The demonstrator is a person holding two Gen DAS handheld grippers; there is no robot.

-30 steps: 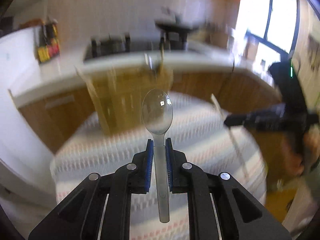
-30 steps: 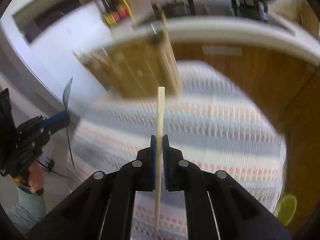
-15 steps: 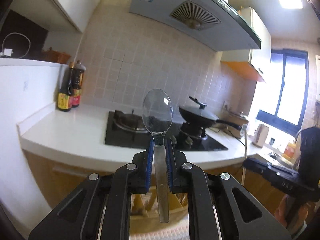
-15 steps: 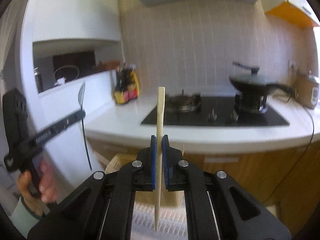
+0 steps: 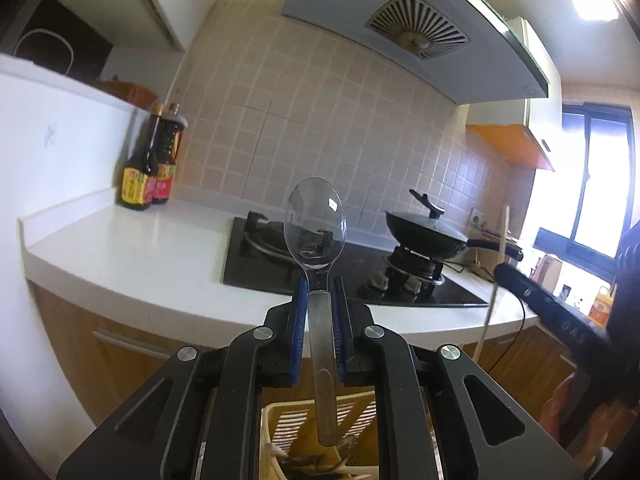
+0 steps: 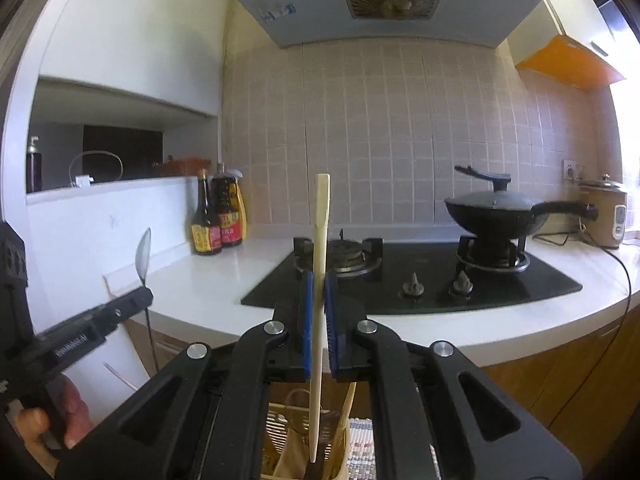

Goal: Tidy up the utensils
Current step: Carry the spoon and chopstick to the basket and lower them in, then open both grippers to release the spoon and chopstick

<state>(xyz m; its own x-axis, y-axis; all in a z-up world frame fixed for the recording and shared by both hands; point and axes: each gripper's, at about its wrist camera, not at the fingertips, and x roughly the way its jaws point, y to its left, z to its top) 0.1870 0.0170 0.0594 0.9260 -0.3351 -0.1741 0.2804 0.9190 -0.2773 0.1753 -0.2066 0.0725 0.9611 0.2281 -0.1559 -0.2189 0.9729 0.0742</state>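
My left tool (image 5: 320,300) is clamped on a clear plastic spoon (image 5: 316,224), blue pads (image 5: 301,320) pressing its handle from both sides. The bowl stands upright above the fingertips, transparent with a small glint near its rim, and the handle runs down between the jaws, ending over a pale slatted basket (image 5: 296,420) below. The basket already has utensils in it, too hidden for me to name.

My right tool (image 6: 319,292) grips a pale wooden chopstick (image 6: 321,216), upright, blunt end on top, pointed end reaching down toward the same basket (image 6: 280,420), where a wooden handle leans. In the right view the left tool appears at the left edge with white lettering along its side, too blurred to read; in the left view the right tool shows faint letters that might be "DAS", though I cannot be sure.

Two dark sauce bottles (image 6: 218,216) stand on the white tabletop (image 6: 208,288) against the tiled wall, with yellow and red labels whose print is unreadable. A small sticker sits on the hood (image 6: 276,12), also illegible. Beyond are a black hob (image 6: 440,280) and a lidded wok (image 6: 496,208) on its right burner.
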